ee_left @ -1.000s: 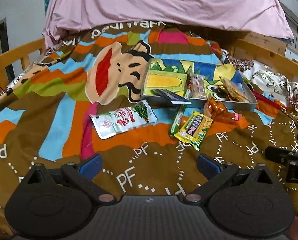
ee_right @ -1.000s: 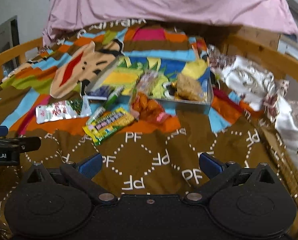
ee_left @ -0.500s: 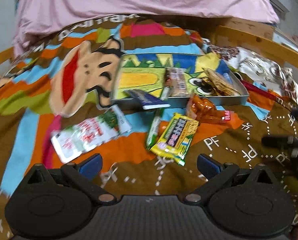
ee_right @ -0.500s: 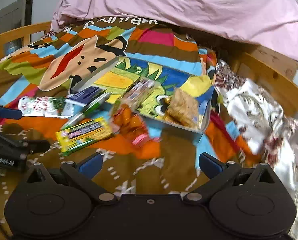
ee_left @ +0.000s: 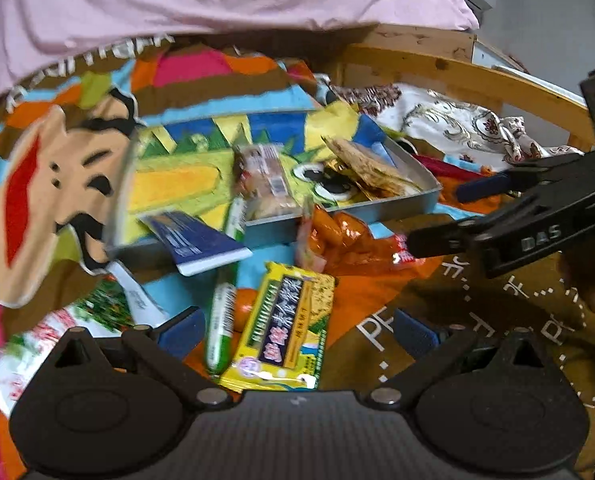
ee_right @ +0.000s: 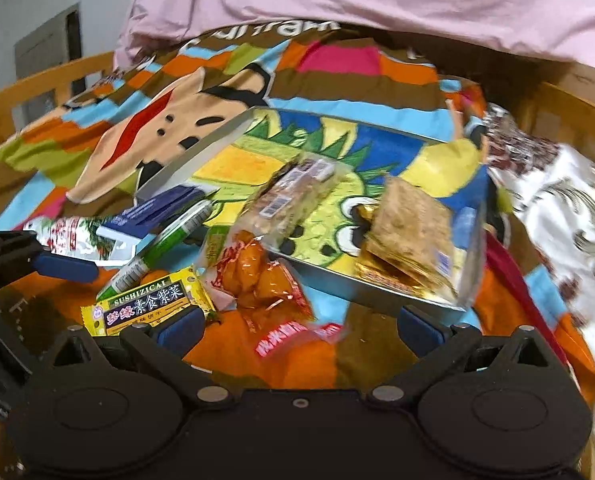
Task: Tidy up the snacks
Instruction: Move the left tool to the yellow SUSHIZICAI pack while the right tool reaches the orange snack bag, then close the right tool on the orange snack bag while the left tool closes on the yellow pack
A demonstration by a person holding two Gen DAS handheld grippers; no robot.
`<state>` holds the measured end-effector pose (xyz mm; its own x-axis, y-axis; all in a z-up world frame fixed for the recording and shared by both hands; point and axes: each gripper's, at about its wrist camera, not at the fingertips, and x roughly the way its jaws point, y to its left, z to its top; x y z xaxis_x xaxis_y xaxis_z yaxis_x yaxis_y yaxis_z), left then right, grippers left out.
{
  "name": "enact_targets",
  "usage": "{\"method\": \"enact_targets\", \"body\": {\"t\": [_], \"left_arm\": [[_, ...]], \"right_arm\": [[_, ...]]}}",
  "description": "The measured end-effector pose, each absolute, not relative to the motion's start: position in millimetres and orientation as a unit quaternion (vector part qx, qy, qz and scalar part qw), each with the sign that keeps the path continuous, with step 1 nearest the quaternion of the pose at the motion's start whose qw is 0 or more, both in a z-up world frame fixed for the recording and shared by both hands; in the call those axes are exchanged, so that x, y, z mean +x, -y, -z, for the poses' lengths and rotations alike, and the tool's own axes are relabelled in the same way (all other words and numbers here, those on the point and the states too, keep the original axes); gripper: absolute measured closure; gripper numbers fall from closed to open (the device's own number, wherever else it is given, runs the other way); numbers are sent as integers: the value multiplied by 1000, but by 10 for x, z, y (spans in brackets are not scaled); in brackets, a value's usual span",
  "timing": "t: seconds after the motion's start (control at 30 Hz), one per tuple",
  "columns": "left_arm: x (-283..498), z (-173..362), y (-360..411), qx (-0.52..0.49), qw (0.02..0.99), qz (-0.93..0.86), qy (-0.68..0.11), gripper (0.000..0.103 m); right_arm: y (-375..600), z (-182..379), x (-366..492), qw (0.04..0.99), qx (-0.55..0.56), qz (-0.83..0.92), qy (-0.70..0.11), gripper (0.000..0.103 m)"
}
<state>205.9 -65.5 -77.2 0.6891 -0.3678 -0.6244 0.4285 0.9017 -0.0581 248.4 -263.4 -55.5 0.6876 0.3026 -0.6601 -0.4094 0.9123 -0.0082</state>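
Yellow pack [ee_left: 283, 330] seen between wide-spread jaws of left gripper [ee_left: 295, 330], long axis running ahead, none held. Orange pack [ee_right: 265, 284] ahead between wide-spread jaws of right gripper [ee_right: 297, 326], just before tray [ee_right: 377, 296]. Left judged nearer yellow pack.

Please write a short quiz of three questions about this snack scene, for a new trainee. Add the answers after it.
1. True or false: the yellow biscuit packet lies inside the metal tray.
2. Which claw is nearest the orange snack bag? A. left claw B. right claw
3. Fill in: both claws are ____.

Key: 1 false, it lies on the blanket before the tray. 2 B. 3 open, holding nothing.
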Motion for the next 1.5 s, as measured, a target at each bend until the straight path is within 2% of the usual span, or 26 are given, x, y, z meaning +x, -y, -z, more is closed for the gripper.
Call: {"method": "enact_targets", "body": {"t": [0.27, 0.37, 0.53, 0.6, 0.77, 0.87, 0.93, 1.03, 1.2, 1.5], "left_arm": [[2230, 920, 642, 15, 893, 256, -371, 1], [2305, 960, 622, 1, 886, 254, -387, 5], [2375, 963, 533, -26, 885, 242, -396, 19], [2386, 960, 510, -25, 886, 234, -399, 27], [2339, 950, 574, 19, 891, 229, -392, 32], [2298, 947, 653, 51, 894, 226, -383, 38], [2277, 945, 693, 71, 896, 220, -379, 44], [2255, 937, 739, 92, 897, 214, -376, 50], [2219, 911, 771, 98, 896, 204, -382, 51], [1972, 848, 683, 54, 892, 188, -407, 51]], "right_arm": [[2572, 766, 2657, 900, -90, -209, -371, 1], [2544, 803, 2720, 899, -84, -213, -373, 1], [2479, 853, 2882, 891, -54, -237, -382, 2], [2457, 879, 2954, 889, -43, -238, -389, 6], [2432, 928, 3024, 889, -35, -233, -392, 12], [2413, 930, 3006, 891, -44, -230, -390, 26], [2395, 933, 2988, 894, -53, -219, -388, 42], [2366, 929, 2961, 895, -59, -217, -386, 47], [2318, 895, 2858, 896, -71, -204, -389, 51], [2560, 734, 2544, 887, -21, -184, -423, 52]]}}
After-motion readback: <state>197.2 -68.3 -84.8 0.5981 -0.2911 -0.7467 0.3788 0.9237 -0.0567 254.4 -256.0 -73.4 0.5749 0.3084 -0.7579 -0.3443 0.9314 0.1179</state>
